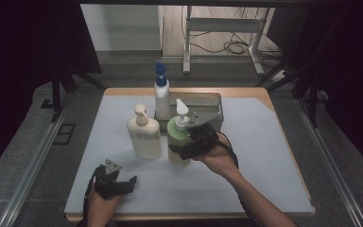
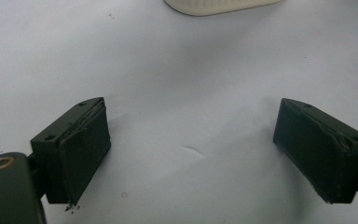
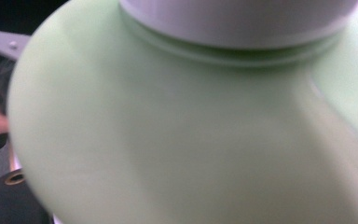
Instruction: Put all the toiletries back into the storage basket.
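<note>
At the centre of the high view, the green pump bottle (image 1: 178,140) is clamped across its body by the right gripper (image 1: 189,147). It should be kept upright and steered clear of the cream bottle (image 1: 144,135) just left. The left gripper (image 1: 118,182), lower left, is held spread and empty.

Left hand-held gripper (image 1: 123,182) low, jaws wide apart; right hand-held gripper (image 1: 189,144) raised, clamped.

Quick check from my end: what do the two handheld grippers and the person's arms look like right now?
Both are black two-jaw tools. The left gripper carries a grey three-cornered plate with small holes, a brass-coloured ring near its base, and flat rectangular black pads. The right gripper has a similar grey plate and a black cable. Both forearms are bare, without sleeves.
</note>
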Motion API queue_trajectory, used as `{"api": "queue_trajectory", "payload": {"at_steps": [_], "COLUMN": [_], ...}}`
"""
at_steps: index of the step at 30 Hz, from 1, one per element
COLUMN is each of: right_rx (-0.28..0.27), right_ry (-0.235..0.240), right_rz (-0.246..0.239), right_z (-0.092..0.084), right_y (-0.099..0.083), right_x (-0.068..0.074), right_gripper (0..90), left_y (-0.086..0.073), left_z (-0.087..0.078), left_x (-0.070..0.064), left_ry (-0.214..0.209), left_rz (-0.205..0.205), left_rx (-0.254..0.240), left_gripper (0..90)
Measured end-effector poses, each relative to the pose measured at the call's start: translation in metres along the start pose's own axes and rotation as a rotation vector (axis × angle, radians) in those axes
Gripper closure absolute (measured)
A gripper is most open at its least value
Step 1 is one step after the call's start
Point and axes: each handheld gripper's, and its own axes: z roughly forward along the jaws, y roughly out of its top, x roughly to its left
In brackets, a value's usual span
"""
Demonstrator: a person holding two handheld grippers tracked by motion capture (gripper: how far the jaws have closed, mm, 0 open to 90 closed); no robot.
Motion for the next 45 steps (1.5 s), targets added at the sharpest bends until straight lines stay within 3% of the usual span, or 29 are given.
{"api": "queue_trajectory", "payload": {"at_steps": [23,45], "right_rx": [-0.023,-0.040], "right_ry": [-0.117,-0.213], "right_rz": [0.050,0.106], "right_z": [-0.001,0.017], "right_y": [0.022,0.047], "right_x": [-0.032,-0.069], "right_gripper": [12.2,12.3], "left_y": [0.000,0.000], "left_z": [0.000,0.000], "left_x": [0.000,0.000], "left_ry": [0.001,0.000], "left_rz": [0.001,0.001], "left_rx": [0.001,0.000], "left_gripper": [10.4,10.3]}}
